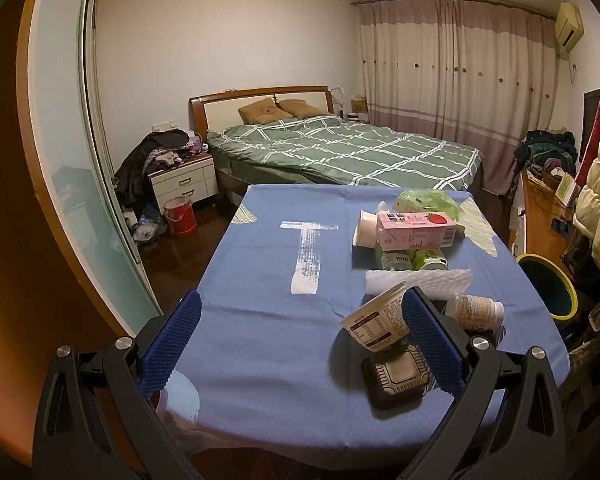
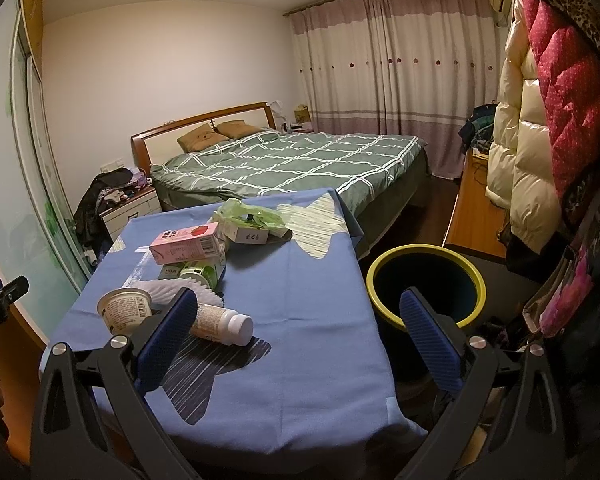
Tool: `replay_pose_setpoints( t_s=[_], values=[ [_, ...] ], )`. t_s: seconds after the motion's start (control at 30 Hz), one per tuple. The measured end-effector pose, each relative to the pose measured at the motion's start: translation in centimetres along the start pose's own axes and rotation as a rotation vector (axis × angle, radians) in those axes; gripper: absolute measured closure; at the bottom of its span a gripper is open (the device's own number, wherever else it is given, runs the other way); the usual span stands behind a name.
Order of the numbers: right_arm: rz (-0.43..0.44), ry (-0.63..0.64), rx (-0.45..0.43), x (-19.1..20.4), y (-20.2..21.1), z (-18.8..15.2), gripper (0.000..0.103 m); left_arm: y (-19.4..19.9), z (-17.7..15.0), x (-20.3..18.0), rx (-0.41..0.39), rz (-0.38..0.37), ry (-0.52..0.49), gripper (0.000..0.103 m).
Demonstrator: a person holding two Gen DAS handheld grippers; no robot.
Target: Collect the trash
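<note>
Ahead of the left gripper (image 1: 300, 344), spread wide and empty, a tipped paper cup (image 1: 376, 322) lies just beside its right finger, ready to pinch. Between the right gripper's (image 2: 298, 338) equally wide, empty fingers sits bare tablecloth (image 2: 316, 312), with the bin (image 2: 426, 284) just beyond for dropping trash.

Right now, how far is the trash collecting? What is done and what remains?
Nothing looks done: what shows of the bin interior is dark and looks empty. Nothing is in hand; left gripper and right gripper are open. Left: paper cup, white bottle, black tray, pink carton, green bag.
</note>
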State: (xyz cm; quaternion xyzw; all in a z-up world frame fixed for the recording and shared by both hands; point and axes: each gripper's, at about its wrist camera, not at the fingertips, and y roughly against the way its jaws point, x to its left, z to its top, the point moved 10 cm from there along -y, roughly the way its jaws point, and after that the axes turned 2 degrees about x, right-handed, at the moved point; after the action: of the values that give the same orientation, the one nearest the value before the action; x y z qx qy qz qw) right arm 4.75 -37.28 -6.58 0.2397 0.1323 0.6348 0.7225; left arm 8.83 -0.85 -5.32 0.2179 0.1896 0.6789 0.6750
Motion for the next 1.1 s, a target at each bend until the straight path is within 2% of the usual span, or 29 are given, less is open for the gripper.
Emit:
replay_pose_setpoints(
  t_s=[1.1],
  values=[
    [0.0,-0.014,0.0,-0.35,-0.37,-0.2,0.006,-0.39,-0.2,-0.51,0.019,-0.001,-0.016,0.004]
  ],
)
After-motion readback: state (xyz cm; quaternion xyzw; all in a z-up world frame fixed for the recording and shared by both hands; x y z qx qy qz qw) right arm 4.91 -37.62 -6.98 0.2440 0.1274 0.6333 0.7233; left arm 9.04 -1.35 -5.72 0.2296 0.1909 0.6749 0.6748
